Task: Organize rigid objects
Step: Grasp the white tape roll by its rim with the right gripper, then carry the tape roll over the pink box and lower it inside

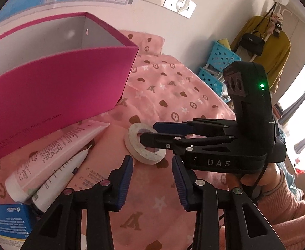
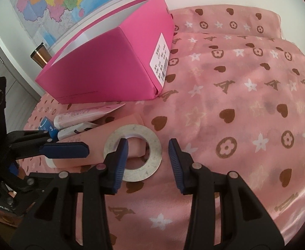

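Observation:
A white roll of tape (image 1: 145,143) (image 2: 132,153) lies flat on the pink bedspread. My right gripper (image 2: 148,158) (image 1: 150,132) is open, its left finger over the roll's hole and its right finger outside the ring. My left gripper (image 1: 152,179) is open and empty just in front of the roll; one of its fingers (image 2: 64,150) shows at the left of the right wrist view. An open magenta box (image 1: 54,91) (image 2: 110,70) stands behind. Two white tubes (image 1: 54,156) (image 2: 77,123) and a blue carton (image 1: 6,218) lie beside the box.
The bedspread (image 2: 235,104) stretches to the right with a pillow (image 2: 225,20) at the back. A metal tumbler (image 2: 39,56) stands on the floor by the wall with a map. Blue baskets (image 1: 219,62) and hanging clothes stand beyond the bed.

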A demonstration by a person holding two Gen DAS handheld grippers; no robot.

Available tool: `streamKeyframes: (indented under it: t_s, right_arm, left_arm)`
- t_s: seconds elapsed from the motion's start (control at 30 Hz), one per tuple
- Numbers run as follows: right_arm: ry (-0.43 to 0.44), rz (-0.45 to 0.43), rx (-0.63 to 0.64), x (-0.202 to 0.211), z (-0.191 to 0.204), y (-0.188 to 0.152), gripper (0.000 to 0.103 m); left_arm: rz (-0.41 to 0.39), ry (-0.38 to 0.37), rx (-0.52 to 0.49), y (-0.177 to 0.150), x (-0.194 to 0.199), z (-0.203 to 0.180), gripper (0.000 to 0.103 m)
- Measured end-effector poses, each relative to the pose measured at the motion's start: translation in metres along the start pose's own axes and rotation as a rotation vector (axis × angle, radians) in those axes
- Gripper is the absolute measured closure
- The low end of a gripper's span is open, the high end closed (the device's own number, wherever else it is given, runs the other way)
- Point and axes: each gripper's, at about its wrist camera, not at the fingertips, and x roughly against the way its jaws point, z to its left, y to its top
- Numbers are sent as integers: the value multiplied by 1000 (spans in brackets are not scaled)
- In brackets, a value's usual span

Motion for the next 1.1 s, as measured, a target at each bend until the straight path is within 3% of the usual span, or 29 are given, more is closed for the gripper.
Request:
streamKeyframes:
  t_s: [0.13,0.23,0.63,1.1]
  right_arm:
    - [-7,9,5,-2,-1,0,79]
    - [-13,5,5,-1,-2,-1,86]
    - [14,-26,-3,12,2,-3,86]
    - [4,-93,68,36,31,12,86]
  left_arm:
    - [6,0,6,0,-2,1,65]
    - [10,1,13,0,-4,2,65]
    - [3,-16,24,-2,-3,3,70]
    - [-86,-12,-2,4,33,-2,69]
